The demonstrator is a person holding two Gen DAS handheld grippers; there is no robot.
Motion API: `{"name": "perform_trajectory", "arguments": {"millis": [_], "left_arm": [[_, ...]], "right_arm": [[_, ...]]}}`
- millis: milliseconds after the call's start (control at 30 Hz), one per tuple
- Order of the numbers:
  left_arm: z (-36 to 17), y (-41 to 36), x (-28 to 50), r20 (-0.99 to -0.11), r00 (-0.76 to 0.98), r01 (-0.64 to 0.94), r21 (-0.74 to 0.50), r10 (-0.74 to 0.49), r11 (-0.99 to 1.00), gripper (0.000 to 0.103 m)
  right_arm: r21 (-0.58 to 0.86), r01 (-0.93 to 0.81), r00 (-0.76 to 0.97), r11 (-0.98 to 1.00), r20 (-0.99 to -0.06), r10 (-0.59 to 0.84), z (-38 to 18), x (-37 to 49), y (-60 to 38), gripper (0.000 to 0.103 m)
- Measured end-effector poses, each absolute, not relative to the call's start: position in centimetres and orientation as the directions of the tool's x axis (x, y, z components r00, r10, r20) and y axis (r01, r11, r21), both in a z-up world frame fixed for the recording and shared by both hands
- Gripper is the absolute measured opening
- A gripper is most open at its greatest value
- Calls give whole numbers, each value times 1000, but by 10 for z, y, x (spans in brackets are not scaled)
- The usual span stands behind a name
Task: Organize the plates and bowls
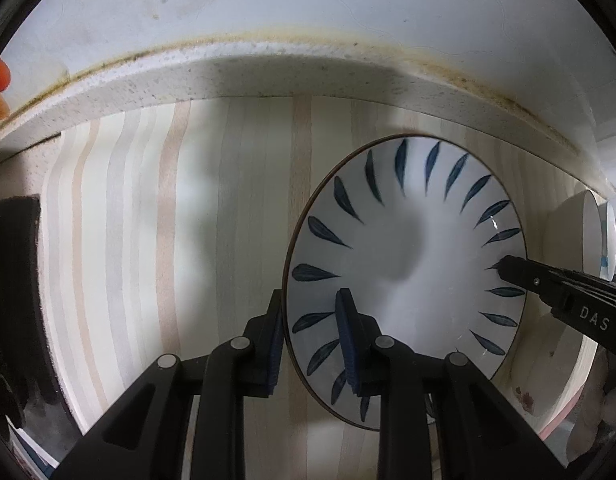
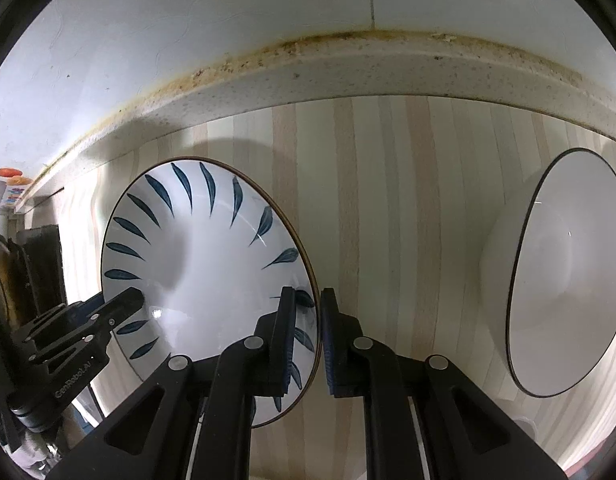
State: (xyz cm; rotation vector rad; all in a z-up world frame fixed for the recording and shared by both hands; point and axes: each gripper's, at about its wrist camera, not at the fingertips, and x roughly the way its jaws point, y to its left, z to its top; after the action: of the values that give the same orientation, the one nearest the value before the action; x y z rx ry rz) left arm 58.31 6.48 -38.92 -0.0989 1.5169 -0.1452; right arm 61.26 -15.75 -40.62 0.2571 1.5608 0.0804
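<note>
Both claws [image 1: 310,334] [image 2: 308,332] pinch the leaf-patterned bowl's [image 1: 408,240] rim; only right view shows white bowl [image 2: 568,280].

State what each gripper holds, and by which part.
Both hold the blue-leaf bowl by its rim: left gripper on one side, right gripper on the opposite side, jaws straddling the rim inside and out.

leaf-patterned bowl [image 1: 408,248] glossy glazed ceramic; countertop [image 2: 388,200] smooth striped wood-look laminate; backsplash ledge [image 2: 348,76] speckled stone
</note>
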Motion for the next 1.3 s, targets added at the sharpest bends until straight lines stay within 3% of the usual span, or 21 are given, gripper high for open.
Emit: {"name": "perform_trajectory", "arguments": {"millis": [367, 767, 1300], "left_arm": [[-328, 52, 569, -983, 115, 85, -136, -146, 987, 22], [-273, 45, 484, -974, 163, 132, -140, -160, 981, 22], [-269, 35, 364, -971, 147, 155, -167, -190, 974, 22]], "right_arm": [[246, 75, 57, 966, -969, 242, -362, 589, -154, 14], [276, 13, 101, 961, -957, 274, -293, 505, -154, 14], [321, 20, 22, 947, -947, 321, -312, 357, -168, 14]]}}
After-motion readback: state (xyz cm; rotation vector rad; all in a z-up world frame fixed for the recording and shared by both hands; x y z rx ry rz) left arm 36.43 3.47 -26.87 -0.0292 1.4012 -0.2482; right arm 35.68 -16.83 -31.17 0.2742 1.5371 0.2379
